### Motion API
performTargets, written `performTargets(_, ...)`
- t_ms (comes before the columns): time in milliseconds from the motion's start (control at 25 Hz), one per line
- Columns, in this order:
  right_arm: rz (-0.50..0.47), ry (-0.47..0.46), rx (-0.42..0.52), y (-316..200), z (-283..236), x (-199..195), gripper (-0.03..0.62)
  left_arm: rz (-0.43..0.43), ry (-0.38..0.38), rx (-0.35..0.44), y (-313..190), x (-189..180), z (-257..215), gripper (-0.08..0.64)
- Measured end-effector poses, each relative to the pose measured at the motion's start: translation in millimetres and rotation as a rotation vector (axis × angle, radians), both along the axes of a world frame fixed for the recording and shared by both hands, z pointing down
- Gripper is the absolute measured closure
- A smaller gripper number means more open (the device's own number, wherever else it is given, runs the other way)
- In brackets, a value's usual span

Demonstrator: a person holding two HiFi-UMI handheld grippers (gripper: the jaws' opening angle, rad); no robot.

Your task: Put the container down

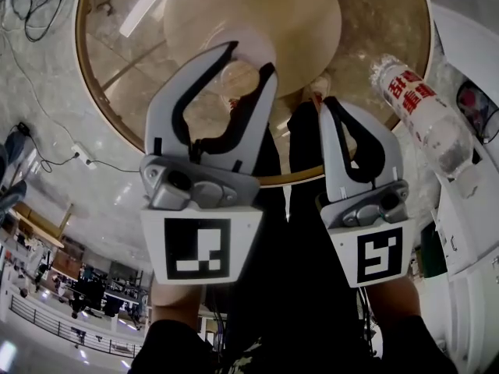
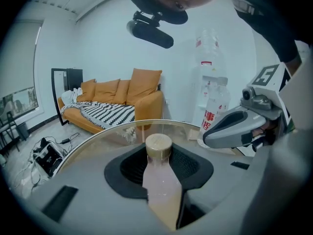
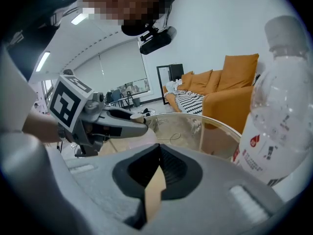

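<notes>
Glass bench (image 1: 117,76) fills the upper frame: left tool (image 1: 251,57) pinches a tan-capped container (image 2: 159,175); right tool (image 1: 323,106) is pressed together, empty.

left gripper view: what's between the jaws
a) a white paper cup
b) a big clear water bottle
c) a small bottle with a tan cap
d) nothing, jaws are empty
C: the jaws of the left gripper press on either side of a small bottle with a pale body and a tan cap, held above the glass table.

Glossy glass table (image 1: 109,61), clear plastic bottle (image 1: 425,115), milky smooth plastic container (image 2: 161,185).
</notes>
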State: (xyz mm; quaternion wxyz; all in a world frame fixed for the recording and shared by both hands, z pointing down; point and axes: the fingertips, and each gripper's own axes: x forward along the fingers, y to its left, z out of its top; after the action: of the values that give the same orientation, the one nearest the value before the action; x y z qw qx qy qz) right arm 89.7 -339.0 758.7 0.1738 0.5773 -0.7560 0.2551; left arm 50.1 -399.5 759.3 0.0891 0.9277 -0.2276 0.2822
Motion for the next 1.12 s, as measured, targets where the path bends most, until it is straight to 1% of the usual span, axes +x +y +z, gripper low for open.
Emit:
performTargets(160,-0.021,-0.005,-0.012,1.3,9.0,-2.7,0.597,-0.025,0.006,-0.010,-1.4,2.8,14.8,0.411)
performTargets(400,-0.026,0.011,-0.032,4.5,17.6,1.1,0.597,-0.024,0.021,-0.013,-2.0,4.1,28.3,0.411)
performTargets(680,-0.033,0.011,-0.029,0.6,14.5,-7.6,0.597,-0.022,0.031,0.008,-2.2,-1.9,30.1,0.411)
performTargets(880,-0.047,0.017,-0.018,-7.1,7.7,-14.0,0.597,-0.040,0.043,0.021,-3.3,-3.6,28.9,0.410)
performTargets(1040,-0.052,0.020,-0.008,-4.0,-12.6,-8.7,0.597,-0.014,0.020,-0.002,4.7,4.9,19.1,0.410)
performTargets(1120,-0.056,0.024,0.004,-6.1,-24.4,-6.5,0.597,-0.012,0.008,0.000,6.0,5.0,10.8,0.391)
